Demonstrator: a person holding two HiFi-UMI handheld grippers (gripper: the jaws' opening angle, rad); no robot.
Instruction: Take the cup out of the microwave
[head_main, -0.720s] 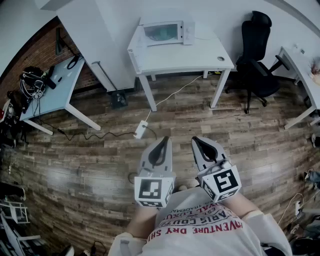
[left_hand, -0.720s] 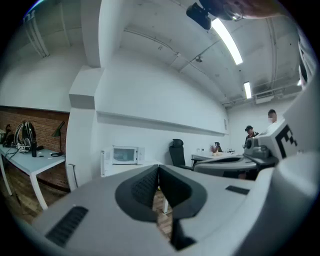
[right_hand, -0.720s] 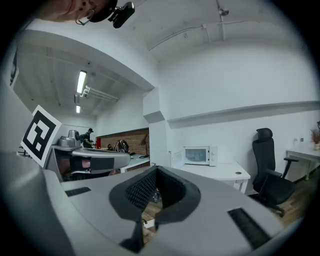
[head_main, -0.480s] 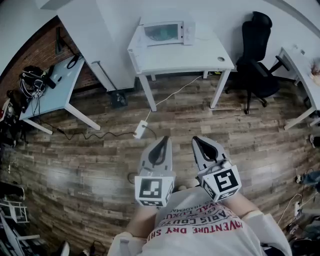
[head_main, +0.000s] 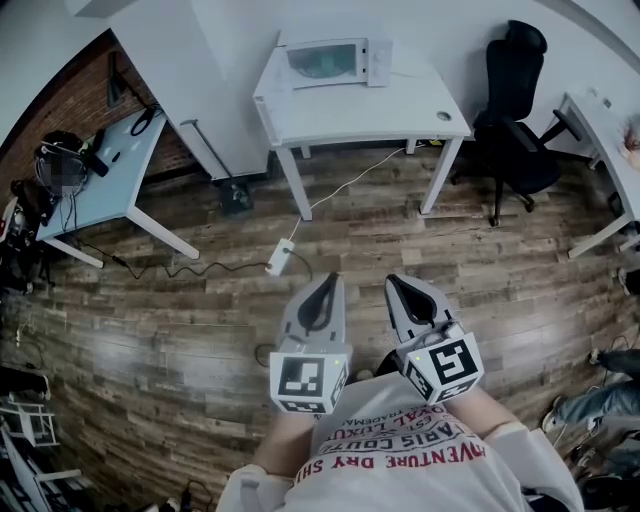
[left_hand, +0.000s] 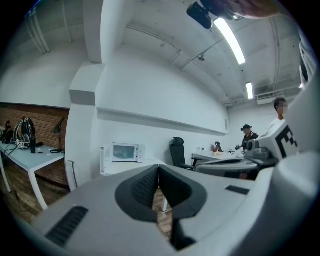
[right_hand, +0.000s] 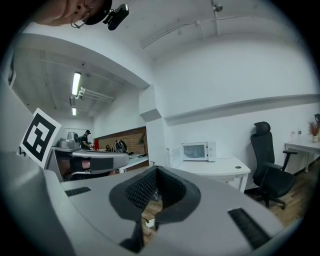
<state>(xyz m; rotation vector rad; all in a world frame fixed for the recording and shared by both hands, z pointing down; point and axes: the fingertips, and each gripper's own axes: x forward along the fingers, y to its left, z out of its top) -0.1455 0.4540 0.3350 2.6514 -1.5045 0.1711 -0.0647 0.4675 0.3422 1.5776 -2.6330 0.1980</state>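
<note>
Left hand-held gripper (head_main: 324, 283) and right hand-held gripper (head_main: 400, 284): jaws closed, both empty. Microwave (head_main: 327, 62), door shut, on far bench (head_main: 360, 118), well apart, dead ahead of the left one. Cup not visible, presumably inside.

White microwave (head_main: 335, 62), white table (head_main: 370, 110); black chair (head_main: 510, 90); brown wood-plank floor (head_main: 180, 310); red-brown brick wall (head_main: 75, 100); grey left gripper (head_main: 325, 283) and right gripper (head_main: 398, 285), each with black-and-white square patterning.

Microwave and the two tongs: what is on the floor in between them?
In the head view: wooden floor with a white power strip and its cable, then the front of the white table holding the microwave.
</note>
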